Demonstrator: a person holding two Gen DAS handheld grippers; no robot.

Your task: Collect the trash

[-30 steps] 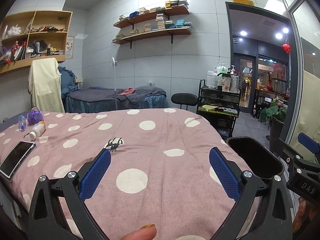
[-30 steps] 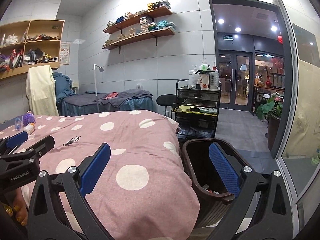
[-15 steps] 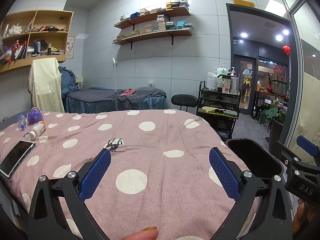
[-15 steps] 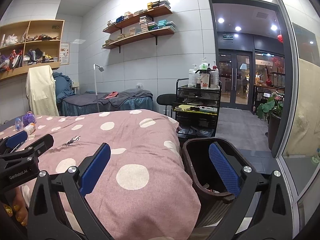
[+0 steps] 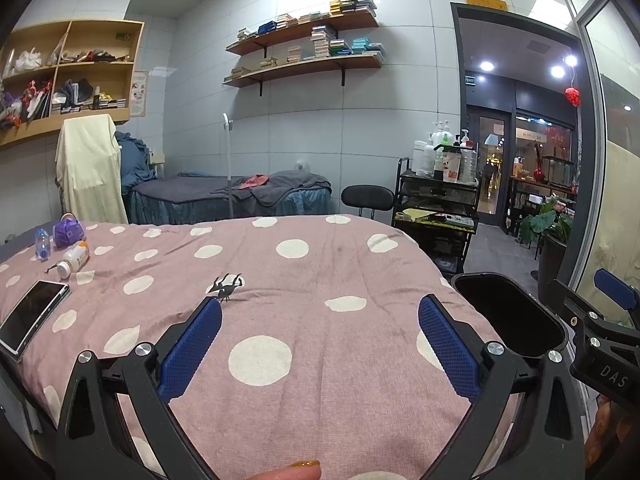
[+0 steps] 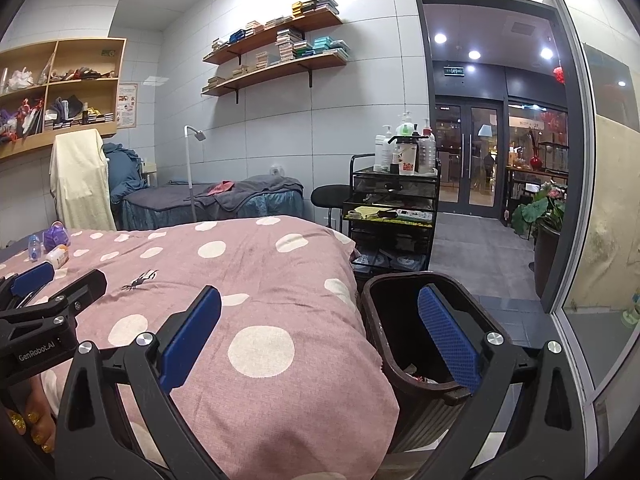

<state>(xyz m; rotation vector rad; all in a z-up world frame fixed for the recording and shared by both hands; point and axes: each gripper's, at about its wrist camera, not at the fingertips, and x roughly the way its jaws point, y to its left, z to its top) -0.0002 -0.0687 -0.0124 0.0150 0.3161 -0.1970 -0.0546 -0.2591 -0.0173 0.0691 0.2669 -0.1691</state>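
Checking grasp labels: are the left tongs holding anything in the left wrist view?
No: the left tongs stand wide open with only the pink polka-dot bed cover between their blue pads.

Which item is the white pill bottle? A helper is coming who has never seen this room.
Start at the pink polka-dot bed cover and go to its far left part. The white pill bottle lies on its side between a purple pouch and a phone. Unlike the upright clear bottle beside it, it is opaque, with an orange label.
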